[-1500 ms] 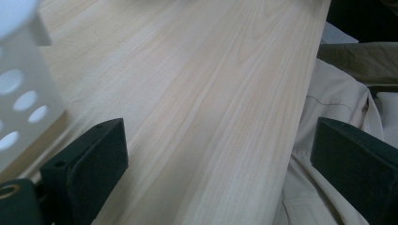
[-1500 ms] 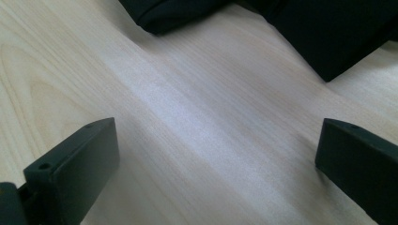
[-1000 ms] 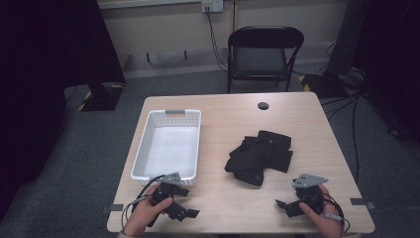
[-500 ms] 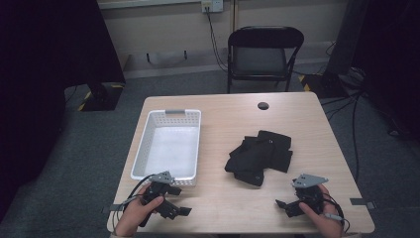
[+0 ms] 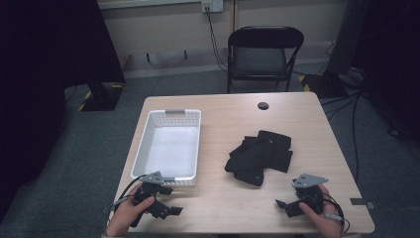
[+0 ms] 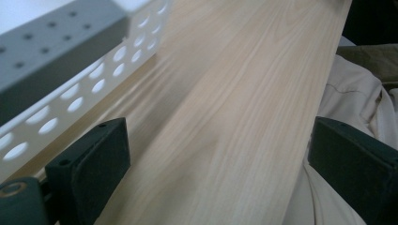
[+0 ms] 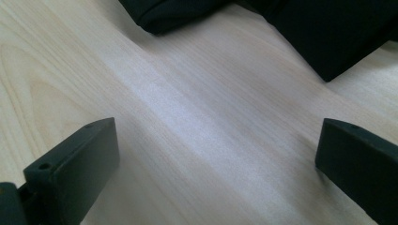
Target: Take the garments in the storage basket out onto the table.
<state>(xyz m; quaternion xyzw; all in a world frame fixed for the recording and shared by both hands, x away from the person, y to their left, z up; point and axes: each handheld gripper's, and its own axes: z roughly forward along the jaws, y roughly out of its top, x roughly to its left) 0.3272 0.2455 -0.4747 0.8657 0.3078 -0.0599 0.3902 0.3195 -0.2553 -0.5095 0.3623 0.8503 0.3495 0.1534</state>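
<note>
A pile of black cloth (image 5: 260, 156) lies right of centre on the wooden table (image 5: 233, 124); its edge crosses the top of the right gripper view as black cloth (image 7: 324, 33). A white perforated basket (image 5: 168, 148) stands empty at the left. My left gripper (image 5: 166, 208) rests low on the table near the front edge, just in front of the basket, open with nothing between its jaws. The basket wall (image 6: 89, 84) runs along its left side. My right gripper (image 5: 287, 206) sits at the front right, open and empty, short of the cloth.
A black folding chair (image 5: 262, 54) stands beyond the table's far edge. A round cable hole (image 5: 263, 105) marks the far side of the table. Cables trail on the floor at the right. Beige trousers (image 6: 356, 98) lie past the table's front edge.
My left gripper has shifted a little toward the table's front left and back; it stays low in front of the basket. The right gripper has not moved.
</note>
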